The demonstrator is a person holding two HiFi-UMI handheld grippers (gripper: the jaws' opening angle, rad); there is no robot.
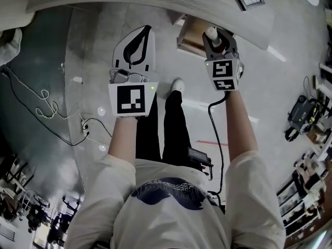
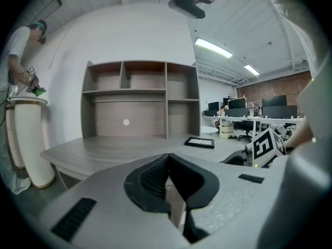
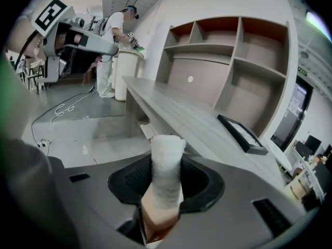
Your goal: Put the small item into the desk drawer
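White and fuzzy on top, tan at its base, the small item (image 3: 166,162) stands upright in the right gripper (image 3: 167,183), whose jaws are partly closed and clamp its sides. It is held just beside the open drawer (image 1: 191,35) under the desk (image 1: 155,4). The left gripper (image 2: 167,162) has its jaw tips together, with nothing between them.

An open-plan office is shown — rows of desks (image 2: 244,120) with monitors (image 2: 274,101) and swivel chairs (image 2: 258,130) are seen under strip lights (image 2: 213,47), with a brick wall (image 2: 275,86) behind.
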